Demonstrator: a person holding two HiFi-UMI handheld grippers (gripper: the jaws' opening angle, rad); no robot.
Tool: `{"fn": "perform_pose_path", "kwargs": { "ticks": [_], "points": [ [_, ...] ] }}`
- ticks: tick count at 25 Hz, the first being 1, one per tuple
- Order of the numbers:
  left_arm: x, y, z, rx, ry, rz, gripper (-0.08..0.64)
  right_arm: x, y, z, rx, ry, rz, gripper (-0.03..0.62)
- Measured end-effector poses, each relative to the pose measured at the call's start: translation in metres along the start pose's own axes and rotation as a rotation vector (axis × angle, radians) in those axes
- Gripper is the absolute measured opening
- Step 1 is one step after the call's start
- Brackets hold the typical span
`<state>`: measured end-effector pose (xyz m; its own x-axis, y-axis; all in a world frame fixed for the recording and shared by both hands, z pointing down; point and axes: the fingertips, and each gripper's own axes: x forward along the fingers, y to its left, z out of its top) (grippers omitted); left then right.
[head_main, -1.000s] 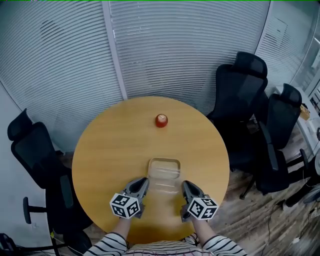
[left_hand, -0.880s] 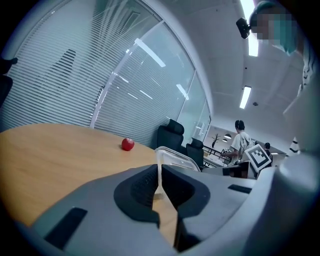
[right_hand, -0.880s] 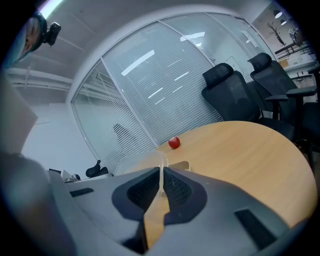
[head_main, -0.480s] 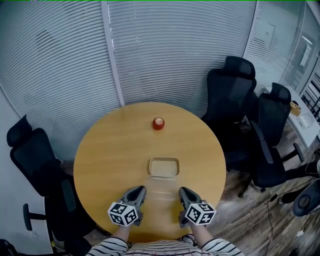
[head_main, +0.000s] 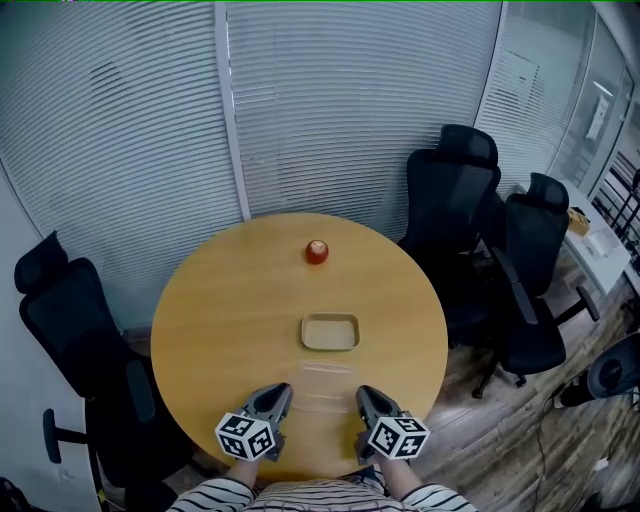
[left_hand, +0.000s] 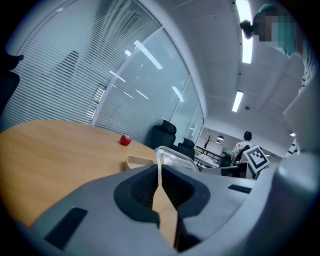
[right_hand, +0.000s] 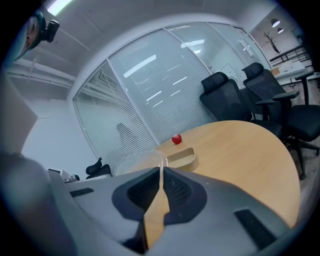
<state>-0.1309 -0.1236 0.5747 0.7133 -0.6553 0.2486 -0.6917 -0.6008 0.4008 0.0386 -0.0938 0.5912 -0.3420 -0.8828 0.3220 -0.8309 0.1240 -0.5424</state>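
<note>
Left gripper (head_main: 279, 393), right gripper (head_main: 366, 396): my jaws pinch the clear lid's (head_main: 322, 382) opposite rims, just my side of the tray (head_main: 330, 346) | I judge it light, thin, bendy, slick | hold rims gently, evenly.

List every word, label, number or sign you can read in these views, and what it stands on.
No readable text in any view.
The left gripper and right gripper bear only black-and-white square markers, with no letters or digits.
The clear lid, beige tray, red fruit and table show no print.
</note>
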Motion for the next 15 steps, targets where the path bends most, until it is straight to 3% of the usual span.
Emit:
{"fn": "perform_pose_path", "kwargs": {
  "ticks": [15],
  "points": [
    [-0.026,-0.009,-0.014,-0.019,0.005,-0.010,0.043,-0.022,0.011,-0.019,-0.016,0.028,-0.033,0.040]
  ]
}}
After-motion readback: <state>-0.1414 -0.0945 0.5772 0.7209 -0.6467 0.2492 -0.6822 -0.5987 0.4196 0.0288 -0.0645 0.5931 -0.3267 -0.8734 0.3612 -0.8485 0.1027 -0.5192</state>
